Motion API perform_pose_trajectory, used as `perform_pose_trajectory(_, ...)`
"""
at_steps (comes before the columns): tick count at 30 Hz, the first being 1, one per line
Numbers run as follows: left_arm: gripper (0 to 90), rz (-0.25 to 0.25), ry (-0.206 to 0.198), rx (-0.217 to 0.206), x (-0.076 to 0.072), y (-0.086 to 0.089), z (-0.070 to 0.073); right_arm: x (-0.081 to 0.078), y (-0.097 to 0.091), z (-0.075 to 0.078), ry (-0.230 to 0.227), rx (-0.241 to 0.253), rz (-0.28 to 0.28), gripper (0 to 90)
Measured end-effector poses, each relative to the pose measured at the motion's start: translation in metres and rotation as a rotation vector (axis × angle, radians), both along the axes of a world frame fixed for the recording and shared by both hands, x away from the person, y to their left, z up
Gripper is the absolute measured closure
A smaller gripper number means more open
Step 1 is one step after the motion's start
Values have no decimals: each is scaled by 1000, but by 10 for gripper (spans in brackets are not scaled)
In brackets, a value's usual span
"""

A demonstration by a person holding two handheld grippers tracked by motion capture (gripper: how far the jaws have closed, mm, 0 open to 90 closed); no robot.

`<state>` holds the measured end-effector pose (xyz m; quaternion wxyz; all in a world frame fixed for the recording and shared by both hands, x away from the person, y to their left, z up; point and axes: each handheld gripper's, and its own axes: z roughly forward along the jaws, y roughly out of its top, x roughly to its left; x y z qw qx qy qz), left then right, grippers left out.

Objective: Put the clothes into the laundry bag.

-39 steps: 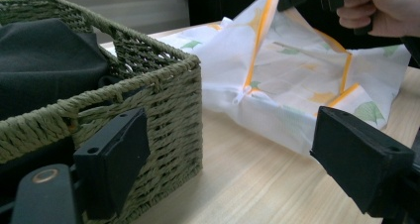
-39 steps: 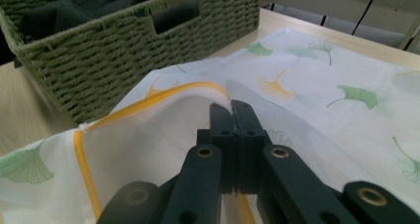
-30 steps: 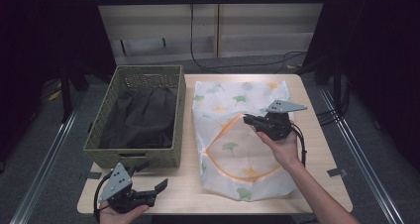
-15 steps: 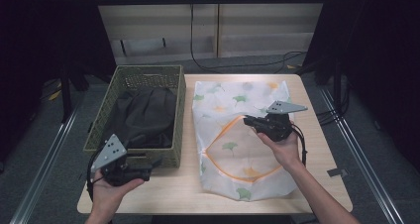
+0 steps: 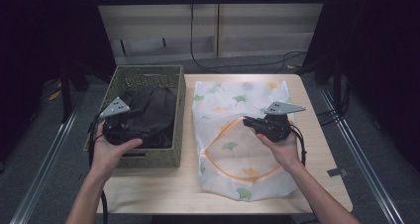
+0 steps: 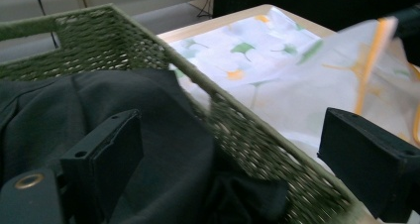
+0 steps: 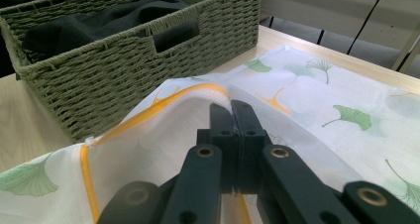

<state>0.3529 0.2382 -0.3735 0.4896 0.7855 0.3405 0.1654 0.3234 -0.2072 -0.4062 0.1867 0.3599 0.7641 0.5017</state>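
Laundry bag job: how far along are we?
Done: the right gripper is shut on the laundry bag's orange rim, lifting its mouth open. In hand: the left gripper, jaws just opening, is over the dark clothes in the basket. Left: grabbing and bagging them.

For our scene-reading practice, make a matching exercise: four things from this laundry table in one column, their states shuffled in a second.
Things:
1. left gripper
2. right gripper
3. dark garment
4. mesh bag

States:
A. lies in the woven basket
B. spread on the table, orange rim lifted
C. open over the basket
D. shut on the bag's rim

Pairs: 1-C, 2-D, 3-A, 4-B
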Motion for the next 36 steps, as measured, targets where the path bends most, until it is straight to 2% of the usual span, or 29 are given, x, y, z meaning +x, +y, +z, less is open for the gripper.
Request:
perform_pose_trajectory(2,91,2,14,25,11,4,1,1,0,-1,1,2,1,895)
perform_pose_trajectory(3,85,5,57,33,18,7,1,1,0,-1,4,1,1,894)
perform_pose_trajectory(4,118,-4,75,30,22,8,1,1,0,-2,3,-8,1,894)
perform_pose_trajectory(6,114,7,70,74,31,10,1,1,0,-2,4,-7,-1,894)
perform_pose_trajectory(7,98,26,91,71,37,10,0,1,0,-2,4,-8,1,894)
perform_pose_trajectory(9,85,34,97,75,44,12,-3,2,0,-3,7,-8,2,894)
perform_pose_trajectory(12,65,54,144,83,58,15,-12,2,0,-6,17,-10,5,894)
perform_pose_trajectory(14,65,71,150,98,65,15,-18,3,1,-8,24,-14,2,895)
perform_pose_trajectory(15,64,74,167,106,69,15,-22,2,1,-8,26,-12,1,894)
perform_pose_trajectory(16,63,76,184,110,72,15,-24,2,0,-8,25,-11,1,895)
perform_pose_trajectory(17,55,57,217,140,76,13,-30,2,0,-7,23,-7,-1,895)
perform_pose_trajectory(18,65,57,217,140,76,13,-30,2,0,-7,23,-7,-1,895)
perform_pose_trajectory(20,59,69,233,212,79,10,-36,2,-1,-7,22,-8,0,894)
perform_pose_trajectory(22,68,49,270,234,81,8,-44,2,-2,-7,22,-6,-7,889)
perform_pose_trajectory(24,61,62,261,361,81,4,-53,2,-2,-7,21,-9,-8,887)
perform_pose_trajectory(25,47,45,293,367,82,3,-58,3,-2,-7,22,-9,-6,887)
perform_pose_trajectory(26,37,46,295,346,82,4,-61,3,-2,-7,24,-12,-4,887)
perform_pose_trajectory(27,30,58,312,359,84,6,-63,3,-2,-8,27,-14,-7,888)
perform_pose_trajectory(28,23,58,312,359,84,6,-63,3,-2,-8,27,-14,-7,888)
perform_pose_trajectory(30,13,89,330,364,87,7,-68,3,-2,-9,31,-16,-6,887)
perform_pose_trajectory(31,10,110,351,368,90,8,-70,3,-1,-9,30,-18,-7,887)
perform_pose_trajectory(34,0,115,368,379,96,9,-73,4,1,-11,34,-22,-3,887)
perform_pose_trajectory(36,0,102,382,381,100,9,-75,4,1,-12,40,-25,-1,875)
